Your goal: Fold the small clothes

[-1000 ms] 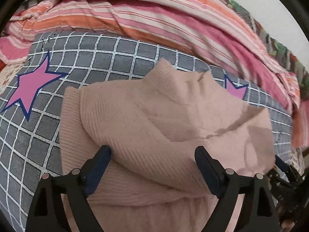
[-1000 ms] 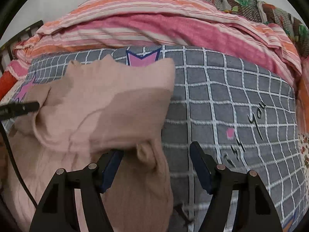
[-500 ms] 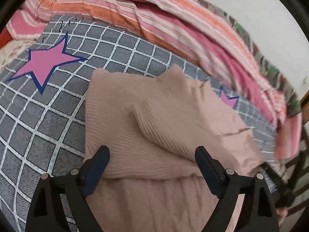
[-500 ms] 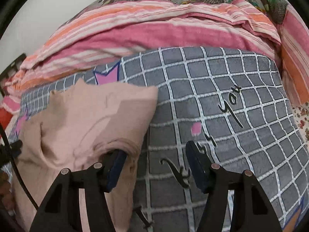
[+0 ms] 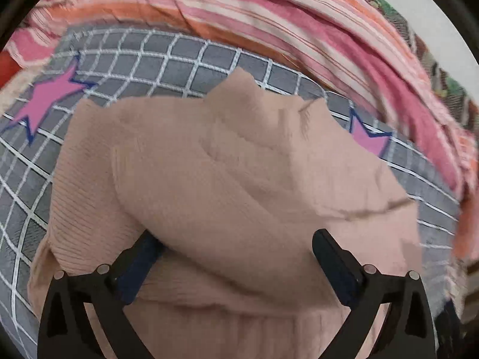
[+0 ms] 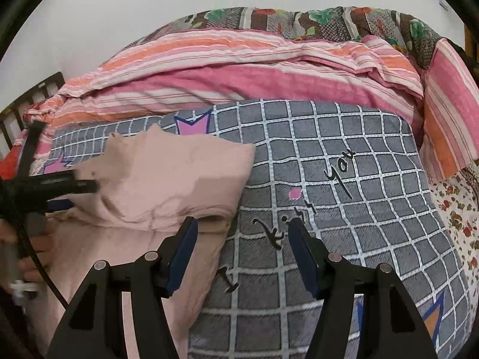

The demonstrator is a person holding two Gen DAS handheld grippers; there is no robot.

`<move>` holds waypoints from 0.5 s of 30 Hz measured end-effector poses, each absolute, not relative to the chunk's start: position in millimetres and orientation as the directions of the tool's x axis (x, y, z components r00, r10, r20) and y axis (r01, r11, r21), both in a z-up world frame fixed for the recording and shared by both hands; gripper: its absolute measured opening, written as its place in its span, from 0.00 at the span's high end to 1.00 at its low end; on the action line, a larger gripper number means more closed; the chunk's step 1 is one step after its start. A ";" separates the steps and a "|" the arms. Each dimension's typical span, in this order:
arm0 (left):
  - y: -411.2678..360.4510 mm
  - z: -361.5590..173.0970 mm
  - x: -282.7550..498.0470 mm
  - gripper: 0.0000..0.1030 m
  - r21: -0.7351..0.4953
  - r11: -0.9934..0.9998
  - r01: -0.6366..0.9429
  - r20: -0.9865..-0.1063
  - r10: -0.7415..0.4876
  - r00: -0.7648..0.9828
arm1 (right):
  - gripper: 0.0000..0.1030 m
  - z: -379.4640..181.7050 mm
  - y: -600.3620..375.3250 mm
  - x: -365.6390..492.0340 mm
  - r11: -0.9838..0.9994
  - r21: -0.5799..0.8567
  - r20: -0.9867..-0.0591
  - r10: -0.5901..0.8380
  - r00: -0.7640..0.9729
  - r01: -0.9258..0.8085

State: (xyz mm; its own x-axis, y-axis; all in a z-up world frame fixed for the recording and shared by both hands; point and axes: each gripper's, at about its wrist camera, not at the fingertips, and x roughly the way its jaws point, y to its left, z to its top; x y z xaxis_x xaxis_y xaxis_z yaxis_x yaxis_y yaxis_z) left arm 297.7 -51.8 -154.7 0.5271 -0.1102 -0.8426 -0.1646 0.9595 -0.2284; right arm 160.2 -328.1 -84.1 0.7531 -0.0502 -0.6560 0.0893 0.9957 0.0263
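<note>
A pinkish-beige ribbed knit sweater (image 5: 239, 179) lies folded on a grey checked blanket (image 5: 179, 56). My left gripper (image 5: 236, 257) sits low over its near part, its jaws opening wide. A thick fold of the knit bulges between the fingers and drapes over the left fingertip (image 5: 140, 257), but the pads do not press on it. In the right wrist view the sweater (image 6: 167, 185) lies left of centre. My right gripper (image 6: 242, 239) stands open beside its right edge, with only the blanket (image 6: 359, 209) between the fingers. The left gripper (image 6: 60, 188) shows at the left edge.
A pink and orange striped quilt (image 6: 239, 68) is heaped along the back of the bed, with a floral cover (image 6: 299, 18) behind it. A floral sheet (image 6: 455, 209) lies to the right. A hand (image 6: 27, 257) and a cable are at the left edge, near a dark bed frame (image 6: 18, 110).
My right gripper has drawn back to the right off the sweater, whose corner was between its fingers a second ago. The left gripper swung across the sweater and its jaws stand slightly wider.
</note>
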 end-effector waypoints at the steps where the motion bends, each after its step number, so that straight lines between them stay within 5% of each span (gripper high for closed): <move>1: -57.3 -157.2 299.1 0.00 -0.188 0.966 -0.178 -0.850 -0.069 0.523 | 0.40 -84.4 -326.1 157.4 0.996 0.033 -0.656 -0.044 0.754 0.086; 7: -36.3 -150.4 273.8 0.12 -0.165 0.979 -0.121 -0.832 -0.072 0.550 | 0.40 -89.2 -317.2 149.1 0.997 0.020 -0.661 -0.041 0.750 0.072; 15: 38.4 -146.7 231.7 0.14 -0.464 0.886 -0.012 -0.720 -0.370 0.588 | 0.40 -94.2 -315.8 146.1 0.997 0.046 -0.661 -0.015 0.750 0.061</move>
State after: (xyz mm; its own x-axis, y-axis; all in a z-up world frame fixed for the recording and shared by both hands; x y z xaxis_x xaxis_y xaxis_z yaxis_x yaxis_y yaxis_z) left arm 231.7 38.4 -146.7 0.5878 -0.3696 -0.7196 -0.0115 0.8856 -0.4643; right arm 146.1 -315.8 -94.2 0.7505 -0.0153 -0.6607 0.0611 0.9971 0.0462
